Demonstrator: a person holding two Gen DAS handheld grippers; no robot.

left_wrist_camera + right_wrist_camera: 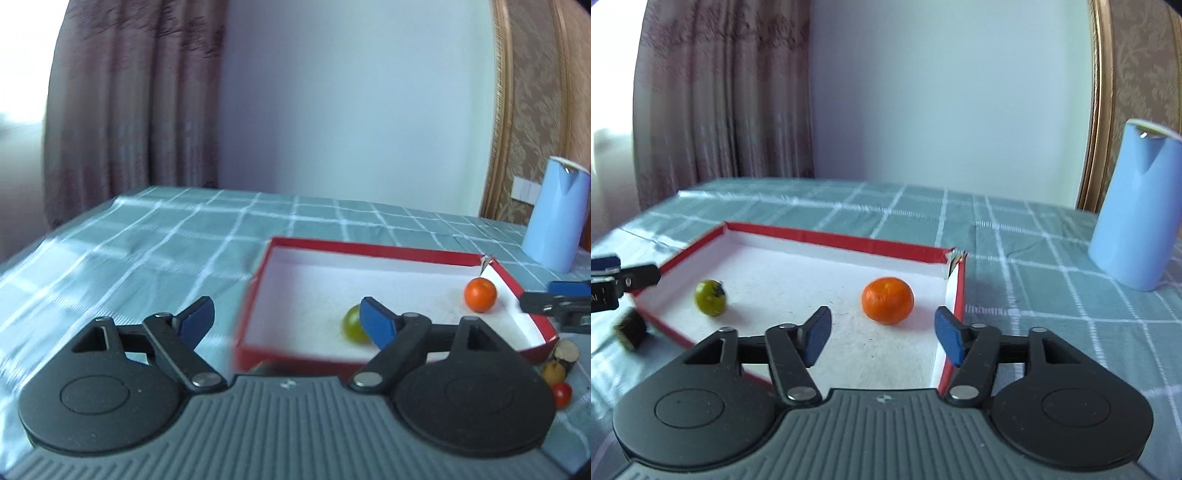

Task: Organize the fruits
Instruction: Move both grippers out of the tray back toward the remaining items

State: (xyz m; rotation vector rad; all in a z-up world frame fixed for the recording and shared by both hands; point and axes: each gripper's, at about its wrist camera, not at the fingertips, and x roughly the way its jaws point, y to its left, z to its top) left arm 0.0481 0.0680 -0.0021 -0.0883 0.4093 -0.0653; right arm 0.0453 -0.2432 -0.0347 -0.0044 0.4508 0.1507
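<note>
A shallow red box with a white floor (369,251) (831,236) lies on the checked tablecloth. In it lie an orange mandarin (480,294) (887,300) near the right wall and a green fruit (353,325) (710,297) further left. My left gripper (286,319) is open and empty over the box's left front corner. My right gripper (882,334) is open and empty above the box's front right part, just short of the mandarin. Outside the box lie a dark cut piece (565,351) (629,328), a small yellow fruit (553,372) and a red cherry tomato (561,394).
A light blue jug (556,214) (1137,206) stands on the table behind and right of the box. Curtains and a white wall are behind the table. The other gripper's tip shows at the edge of each view: the right one (554,301), the left one (624,277).
</note>
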